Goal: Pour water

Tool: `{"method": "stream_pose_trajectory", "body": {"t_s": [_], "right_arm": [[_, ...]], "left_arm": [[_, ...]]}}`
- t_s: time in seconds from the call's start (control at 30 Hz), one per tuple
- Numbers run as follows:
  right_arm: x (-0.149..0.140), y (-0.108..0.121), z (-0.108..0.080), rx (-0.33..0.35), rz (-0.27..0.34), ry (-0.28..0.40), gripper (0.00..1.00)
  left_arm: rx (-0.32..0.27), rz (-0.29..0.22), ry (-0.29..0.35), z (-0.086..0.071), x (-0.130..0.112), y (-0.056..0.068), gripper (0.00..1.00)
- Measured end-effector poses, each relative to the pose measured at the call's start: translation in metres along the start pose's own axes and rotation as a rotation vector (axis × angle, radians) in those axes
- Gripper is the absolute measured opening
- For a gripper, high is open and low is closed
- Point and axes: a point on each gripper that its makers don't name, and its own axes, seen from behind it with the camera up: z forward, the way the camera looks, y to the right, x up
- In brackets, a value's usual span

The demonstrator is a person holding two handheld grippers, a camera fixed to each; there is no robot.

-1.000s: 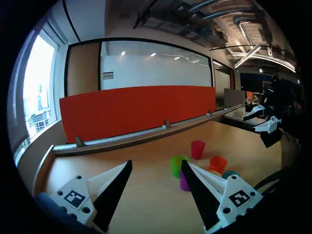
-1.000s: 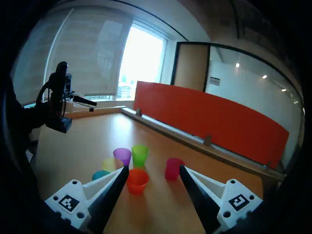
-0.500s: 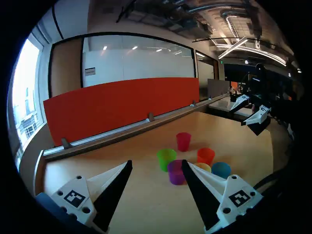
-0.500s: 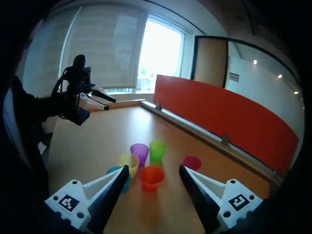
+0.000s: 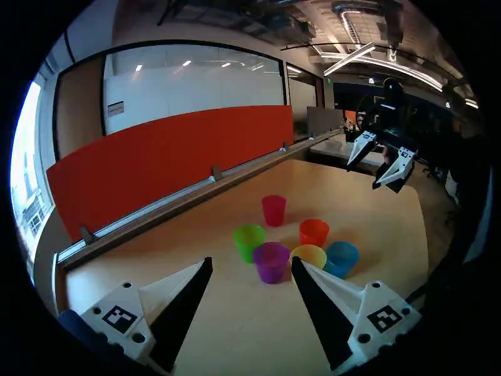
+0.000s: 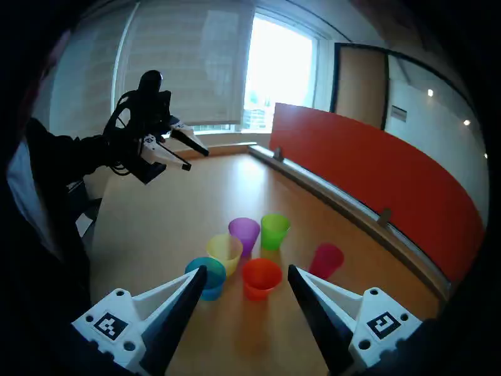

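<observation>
left gripper: spread wide, gripping nothing, touching nothing | right gripper: spread wide, likewise empty | six plastic cups: clustered on wooden table, purple cup fronting left gap, orange cup fronting right gap | all upright, mouths up, long axes vertical

Left gripper fingers spread wide, empty; right gripper same, both hovering.

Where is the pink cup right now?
In the left gripper view, the pink cup stands on the table right of centre, behind the green cup and orange cup, nearest the red partition.
</observation>
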Motion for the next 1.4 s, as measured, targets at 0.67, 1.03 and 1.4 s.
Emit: {"method": "stream_pose_trajectory", "body": {"t_s": [0.67, 1.03, 1.4], "right_arm": [[-0.044, -0.035, 0.049, 0.142, -0.057, -0.129, 1.00], [-0.065, -0.048, 0.073, 0.198, -0.061, -0.166, 1.00], [-0.083, -0.060, 0.096, 0.231, -0.087, -0.199, 1.00]], "left_arm": [[-0.020, 0.008, -0.016, 0.007, -0.008, 0.001, 0.94], [-0.046, 0.020, -0.021, 0.012, -0.007, 0.007, 0.94], [-0.036, 0.026, -0.013, 0.018, -0.001, 0.003, 0.94]]}}
